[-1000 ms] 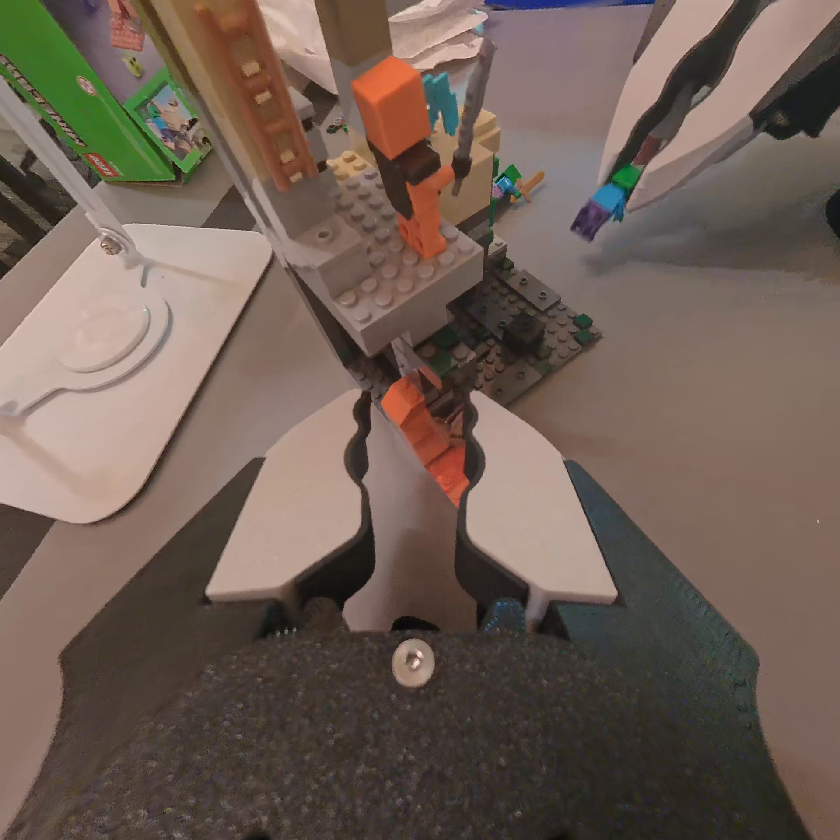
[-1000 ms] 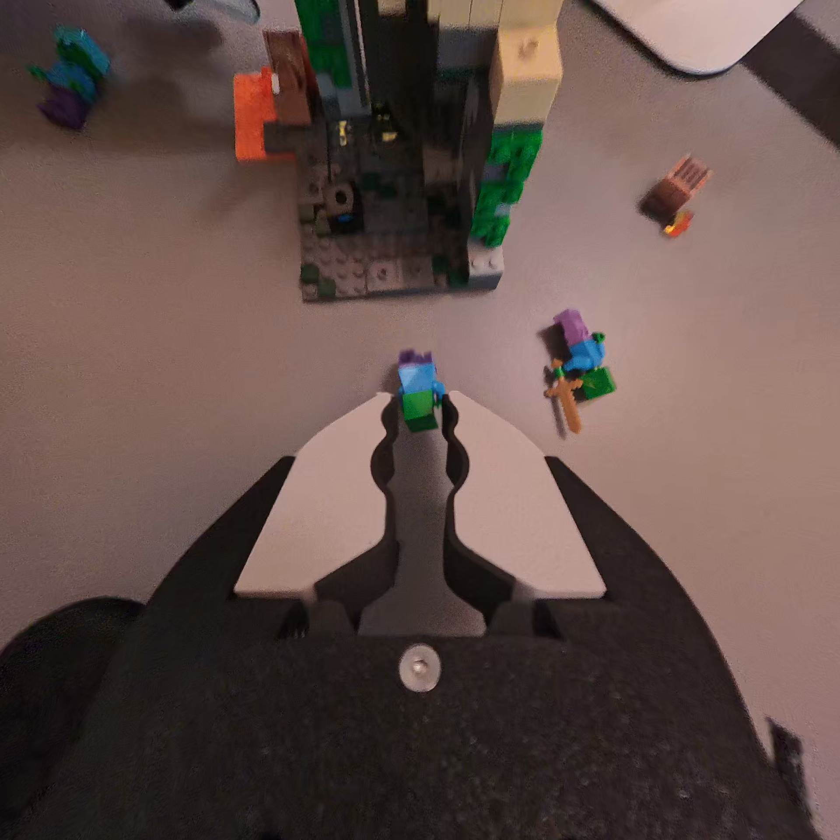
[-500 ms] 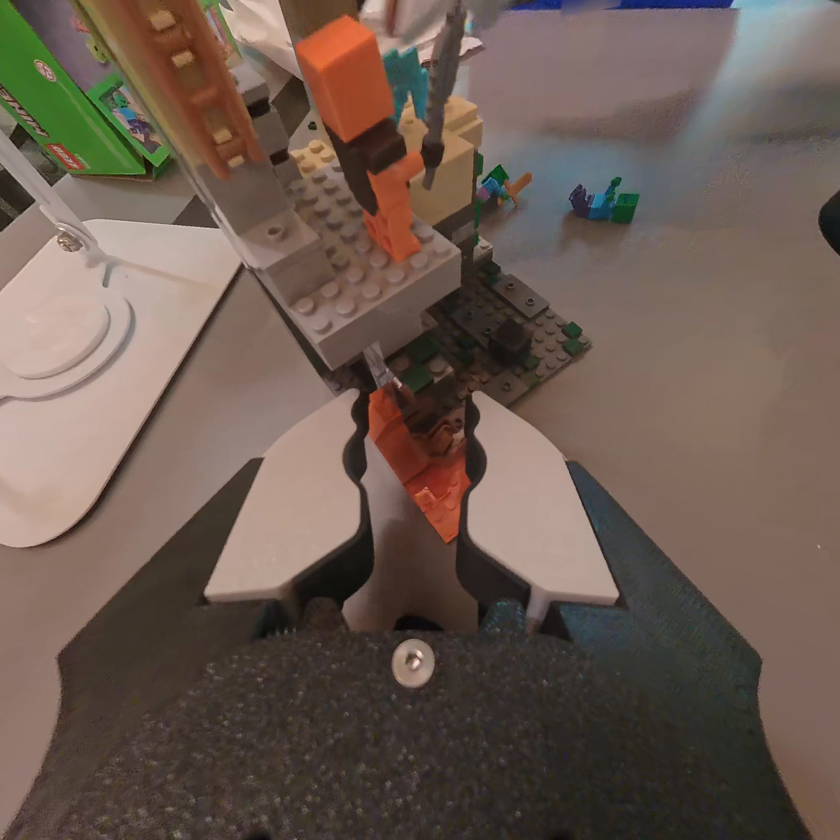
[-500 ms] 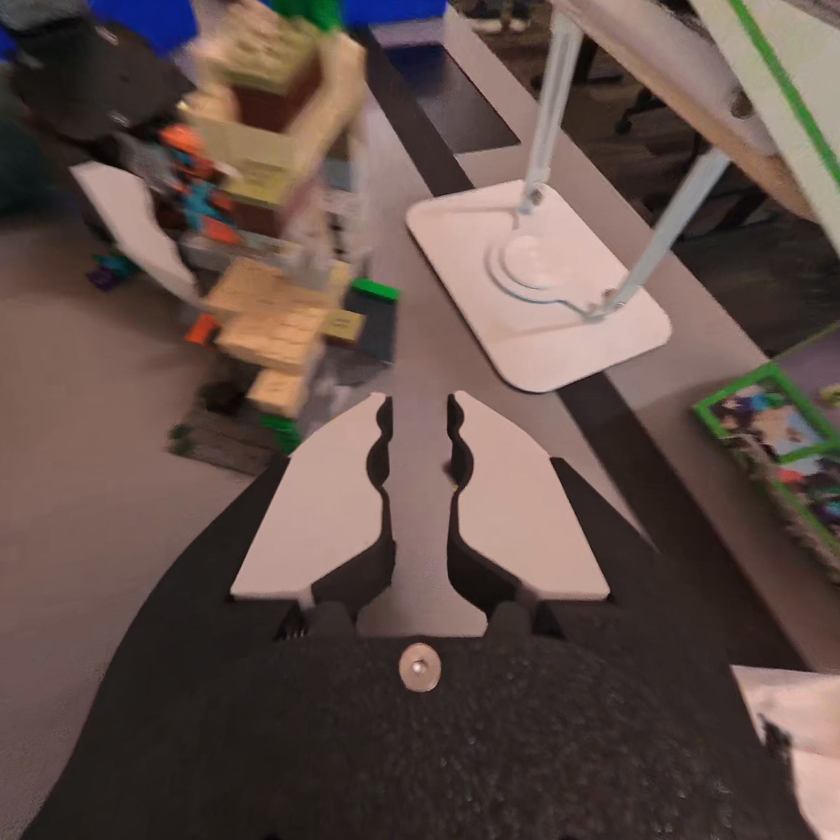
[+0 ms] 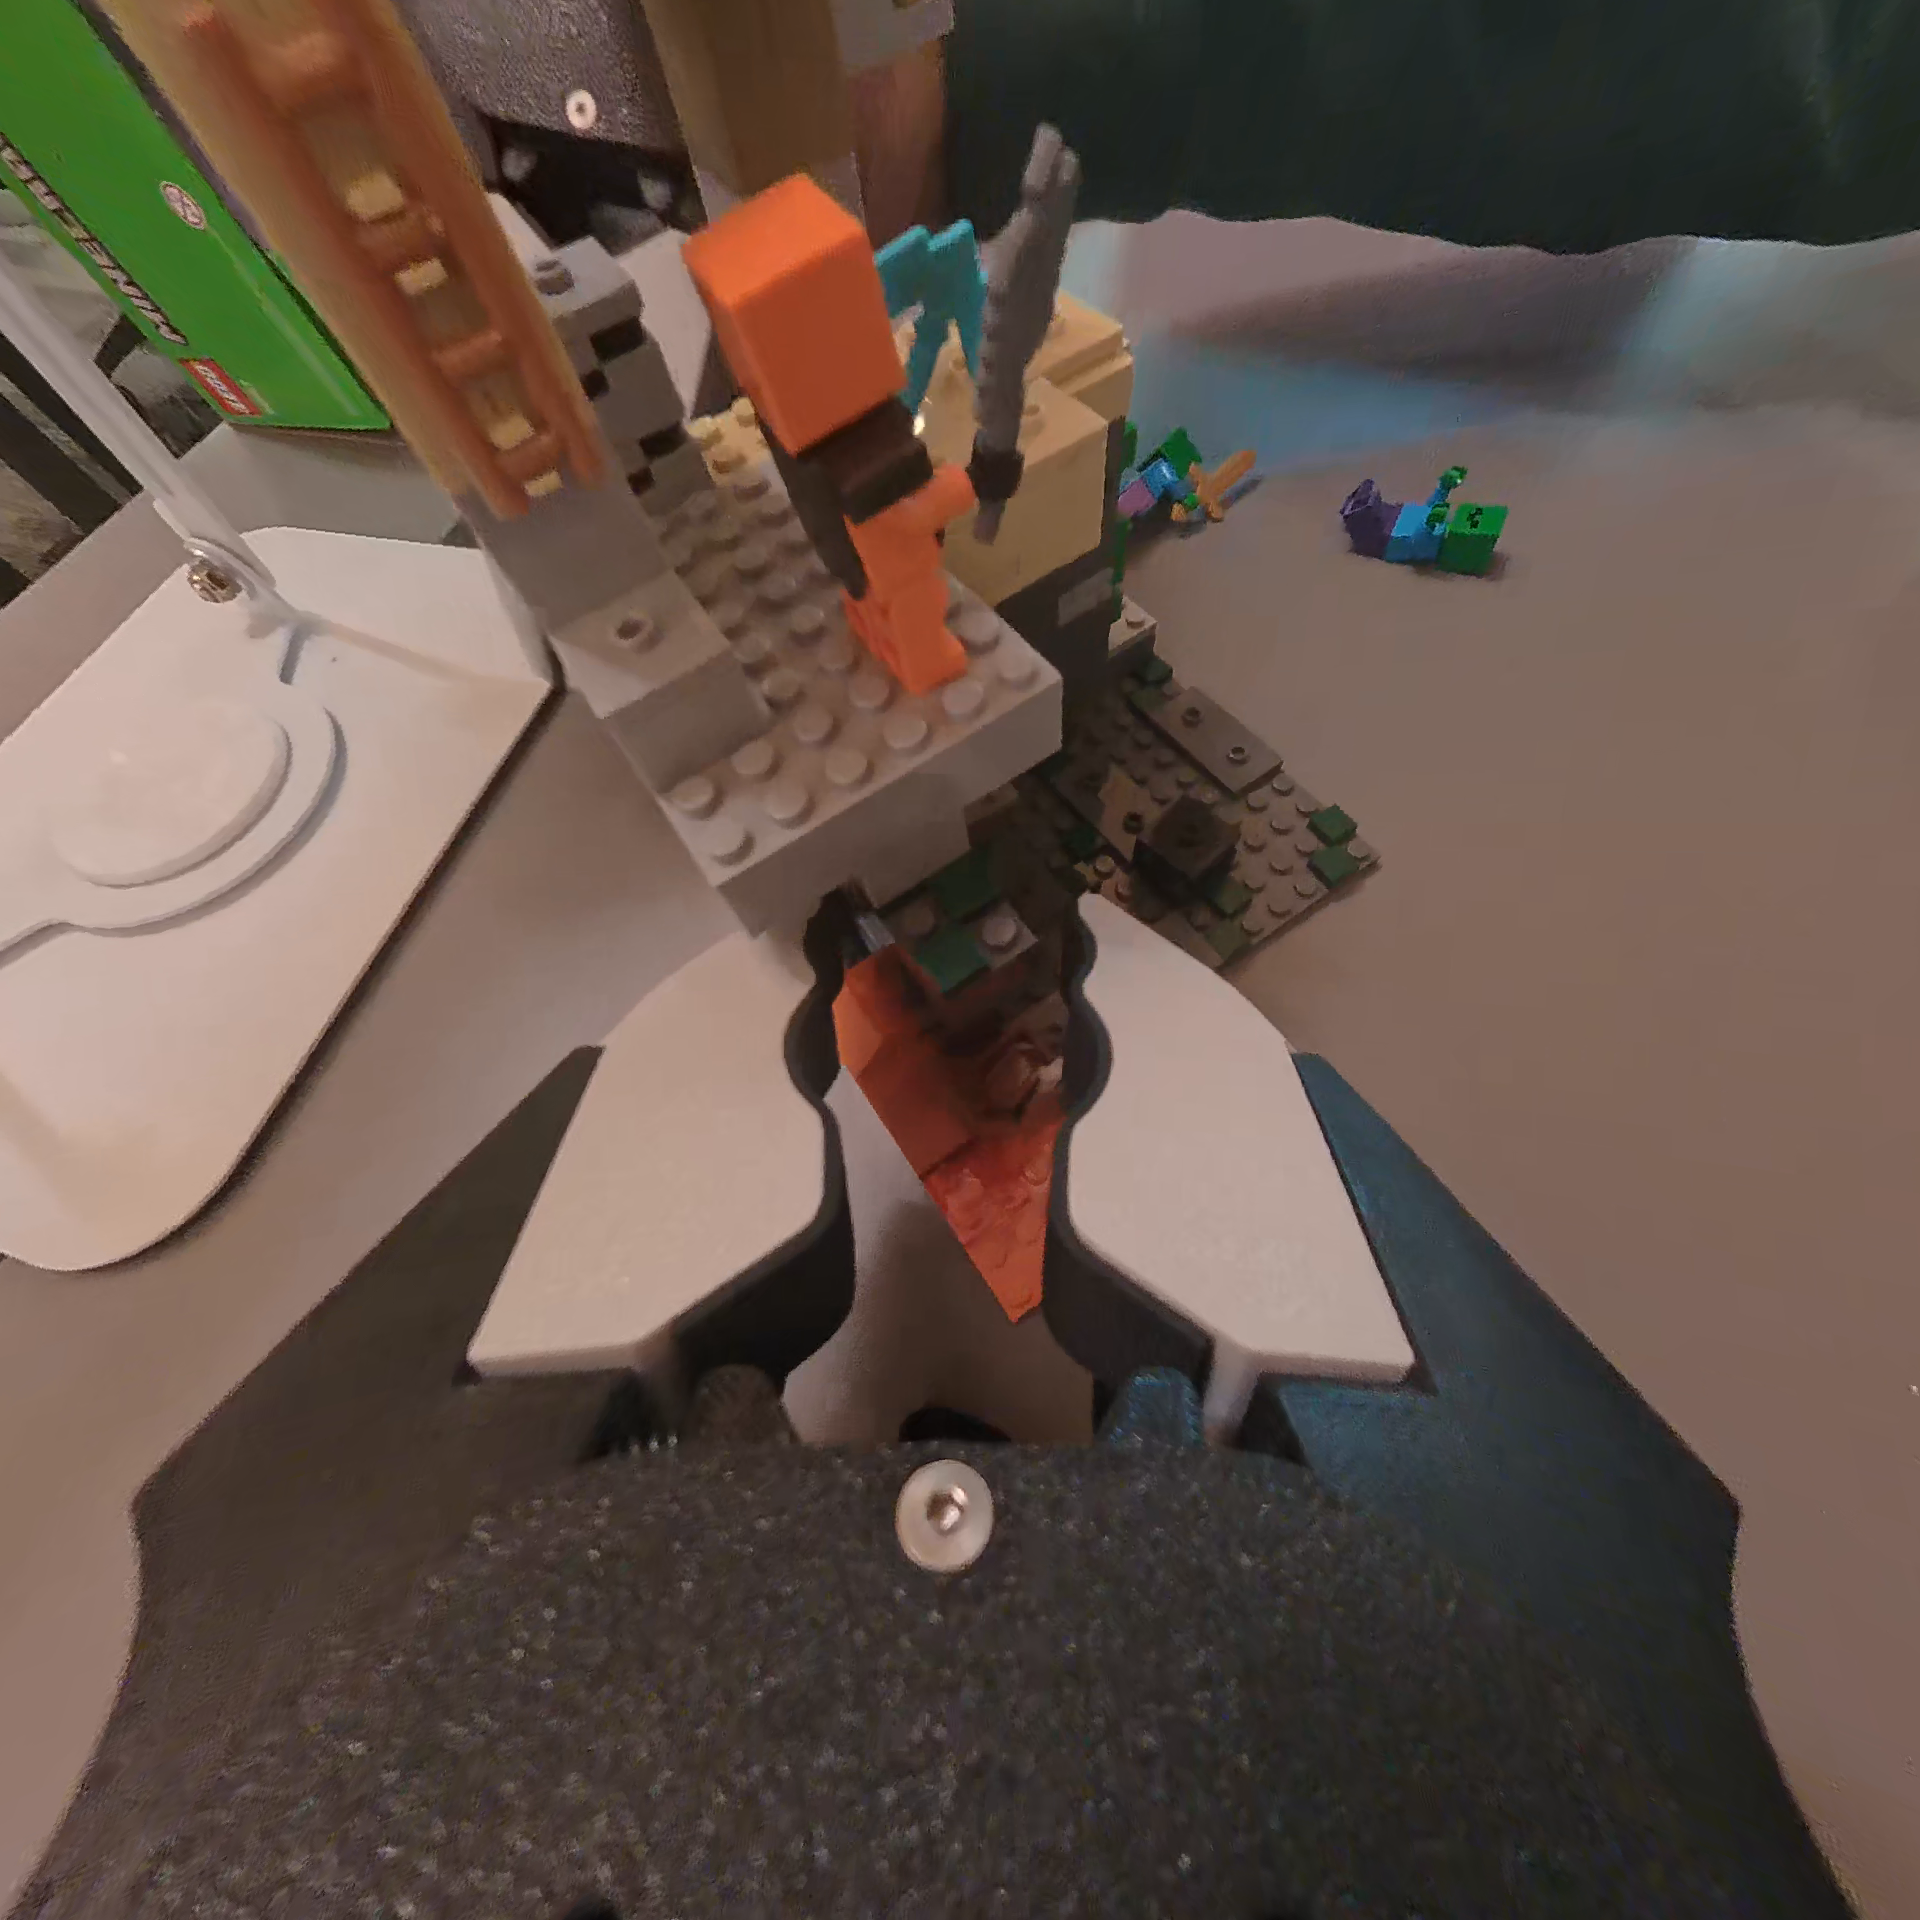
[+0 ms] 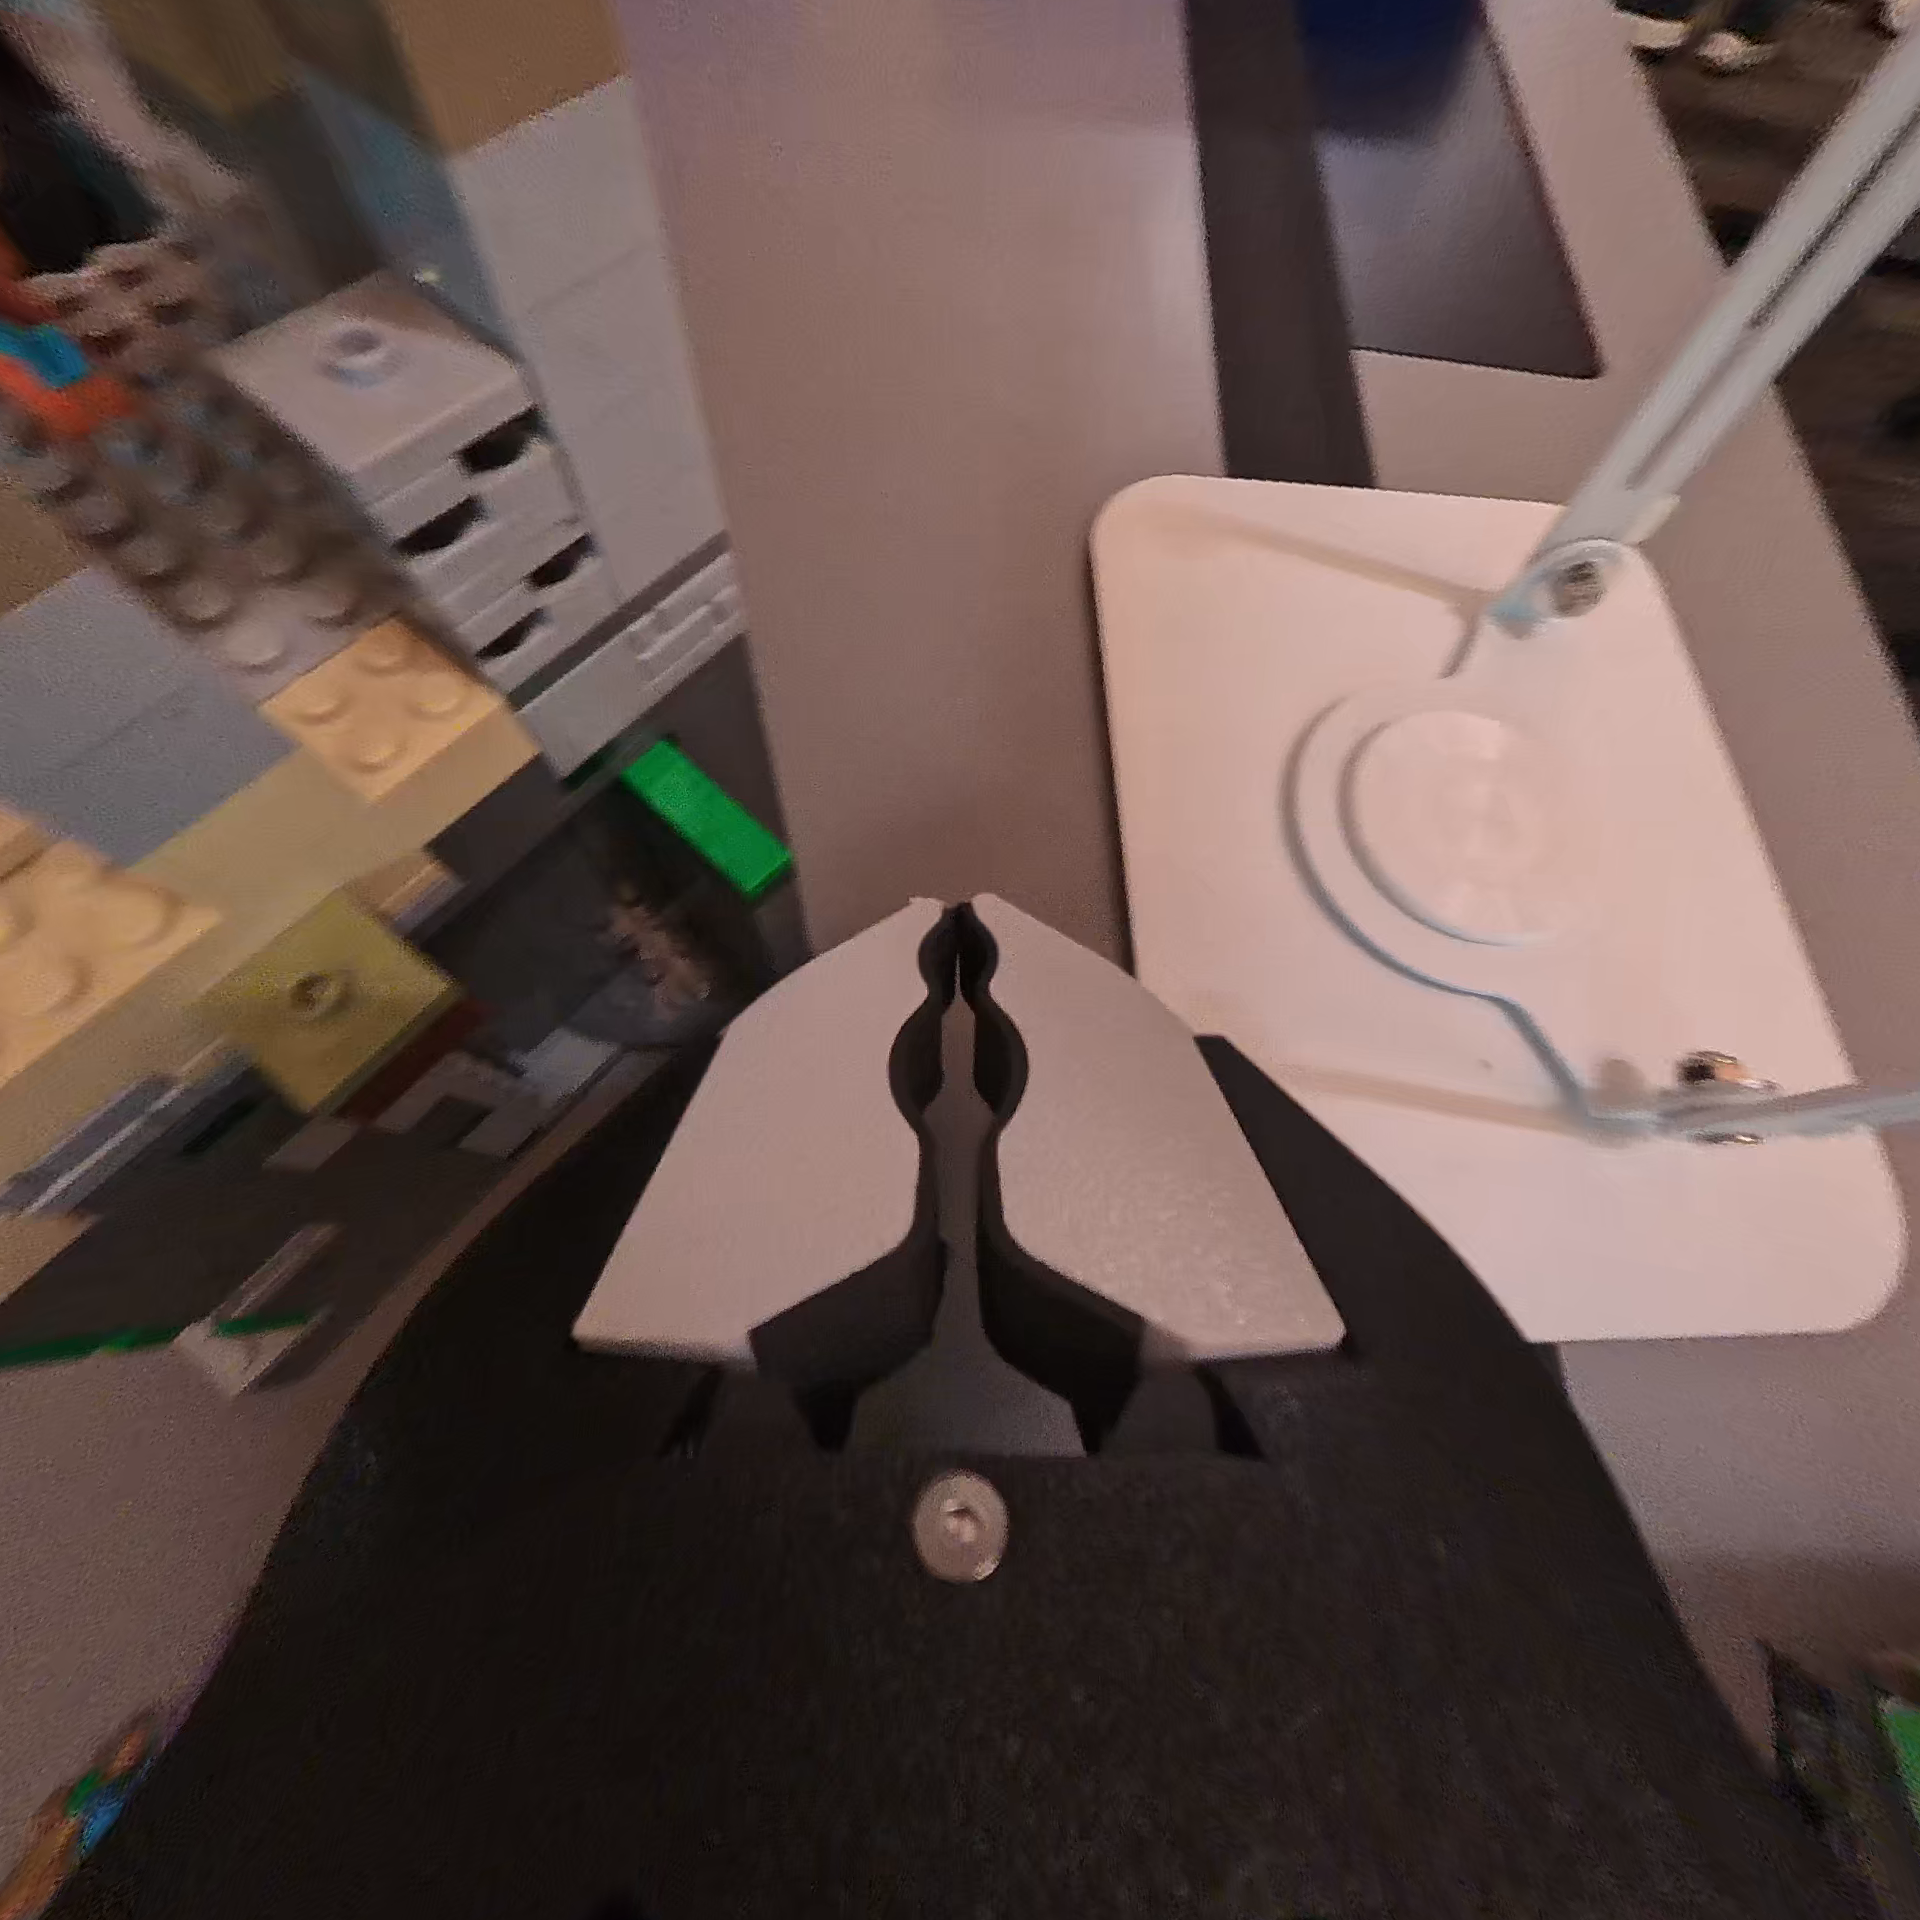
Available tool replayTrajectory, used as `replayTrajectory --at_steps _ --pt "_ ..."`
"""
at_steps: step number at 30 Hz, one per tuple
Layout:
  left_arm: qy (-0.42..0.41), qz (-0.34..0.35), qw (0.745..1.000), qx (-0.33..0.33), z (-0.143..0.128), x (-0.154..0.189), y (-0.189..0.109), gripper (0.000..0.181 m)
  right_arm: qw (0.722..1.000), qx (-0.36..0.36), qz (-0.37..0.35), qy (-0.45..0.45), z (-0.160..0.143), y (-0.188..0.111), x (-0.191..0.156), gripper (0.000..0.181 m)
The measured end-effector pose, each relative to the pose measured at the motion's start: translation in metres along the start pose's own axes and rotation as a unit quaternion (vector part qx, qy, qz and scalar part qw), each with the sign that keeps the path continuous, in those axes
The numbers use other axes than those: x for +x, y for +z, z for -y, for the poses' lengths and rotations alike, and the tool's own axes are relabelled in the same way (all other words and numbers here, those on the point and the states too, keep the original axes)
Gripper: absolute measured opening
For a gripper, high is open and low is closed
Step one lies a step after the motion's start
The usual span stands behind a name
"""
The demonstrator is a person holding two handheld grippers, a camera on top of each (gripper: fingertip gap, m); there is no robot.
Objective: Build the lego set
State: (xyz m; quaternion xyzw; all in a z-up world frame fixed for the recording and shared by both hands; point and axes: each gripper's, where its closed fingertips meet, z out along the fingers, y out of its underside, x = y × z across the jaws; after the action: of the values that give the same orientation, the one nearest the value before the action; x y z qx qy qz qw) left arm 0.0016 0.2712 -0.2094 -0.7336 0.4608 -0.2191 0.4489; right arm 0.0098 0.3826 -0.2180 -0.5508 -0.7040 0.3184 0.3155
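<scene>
Fingers of the left gripper point(image 5: 951, 997) are seen set moderately apart around the orange corner of the lego build point(image 5: 894, 748), which sits between them; whether the pads actually press on it cannot be told from the left wrist view. Fingers of the right gripper point(image 6: 961, 920) are seen brought together at the tips with nothing between them, held just beside the tan and grey blocks on the far side of the lego build point(image 6: 312, 727). On the grey studded platform an orange minifigure point(image 5: 873, 468) is seen standing upright with a grey sword raised, beside a ladder piece point(image 5: 436, 270). Two small green-and-blue figures point(image 5: 1423, 520) are seen lying loose on the bench point(image 5: 1558, 935), well apart from the dark base plate, toward the far right side. A white lamp base point(image 6: 1455, 883) is seen near the left edge of the bench, with a green box point(image 5: 135, 239) behind it. The step in hand is judged to be steadying the model with the left while the right presses or adjusts a block. For this to be done well, the base should be kept flat against the bench, pressure applied straight down onto the studs, and the standing figure and ladder kept clear of the empty fingers.
</scene>
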Motion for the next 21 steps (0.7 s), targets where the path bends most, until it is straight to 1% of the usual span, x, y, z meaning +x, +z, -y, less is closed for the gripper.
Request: replayTrajectory --at_steps 4,8,10,13,17,19,21 --pt "0.000 0.001 1.000 -0.001 0.001 0.000 -0.002 0.039 0.998 0.013 0.053 0.014 -0.002 -0.013 -0.020 0.000" --pt "-0.002 0.007 1.000 -0.003 0.002 -0.001 -0.006 0.037 0.996 0.021 0.082 0.016 0.000 -0.022 -0.040 0.000" --pt "0.002 0.011 1.000 -0.005 0.002 -0.002 -0.007 0.037 0.996 0.017 0.089 0.016 0.003 -0.025 -0.043 0.000" --pt "0.003 0.013 1.000 -0.008 0.001 -0.003 -0.008 0.037 0.998 0.012 0.064 0.019 0.005 -0.027 -0.027 0.000" --pt "0.003 0.011 1.000 -0.008 0.001 -0.002 -0.009 0.036 0.999 0.017 0.004 0.041 0.008 -0.020 0.011 0.000" --pt "0.004 0.009 1.000 -0.008 0.001 0.000 -0.008 0.035 0.999 0.016 -0.013 0.036 0.010 -0.009 0.018 0.000" --pt "0.004 0.006 1.000 -0.009 0.001 0.002 -0.006 0.036 1.000 0.013 -0.001 0.025 0.012 0.002 0.012 0.000"
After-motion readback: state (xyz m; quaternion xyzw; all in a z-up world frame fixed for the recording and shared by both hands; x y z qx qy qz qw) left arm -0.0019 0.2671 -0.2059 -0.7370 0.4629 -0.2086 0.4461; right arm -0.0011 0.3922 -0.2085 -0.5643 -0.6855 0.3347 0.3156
